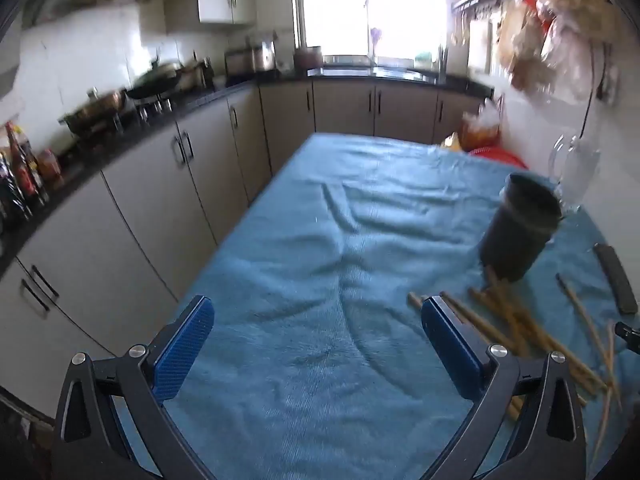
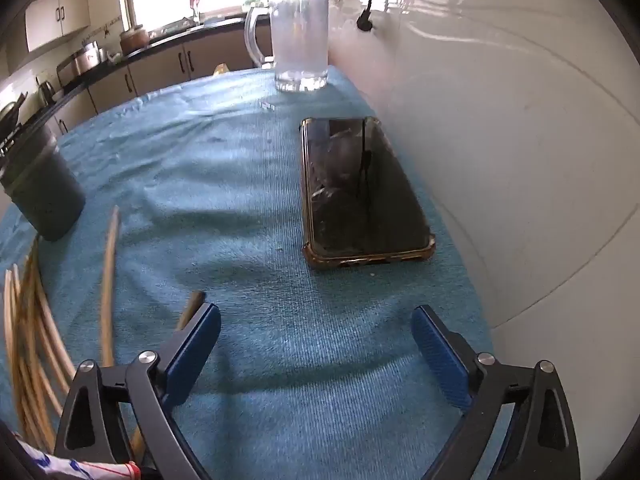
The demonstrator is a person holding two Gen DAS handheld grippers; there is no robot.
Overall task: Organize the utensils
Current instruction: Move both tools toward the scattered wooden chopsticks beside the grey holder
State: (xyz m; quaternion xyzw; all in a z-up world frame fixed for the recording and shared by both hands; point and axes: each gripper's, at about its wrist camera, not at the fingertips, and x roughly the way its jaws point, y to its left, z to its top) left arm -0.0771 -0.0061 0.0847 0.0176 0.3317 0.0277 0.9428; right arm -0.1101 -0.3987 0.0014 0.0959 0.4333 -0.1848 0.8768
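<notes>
Chopsticks (image 1: 516,332), loose wooden sticks scattered on the blue towel (image 1: 320,240) beside the dark cylindrical cup (image 1: 518,228), lie right of the left gripper (image 1: 316,336), left of the right gripper (image 2: 316,340), both spread wide, empty.

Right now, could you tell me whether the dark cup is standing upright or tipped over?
Upright: the dark cup stands on its base on the blue towel, rim upward.

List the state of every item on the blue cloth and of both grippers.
Dark cylindrical cup: upright, nothing showing above its rim.
Wooden chopsticks: lying scattered on the cloth beside the cup.
Clear glass mug: upright, looks empty.
Black smartphone in a clear case: flat, screen dark.
Left gripper: open, holding nothing.
Right gripper: open, holding nothing.
</notes>
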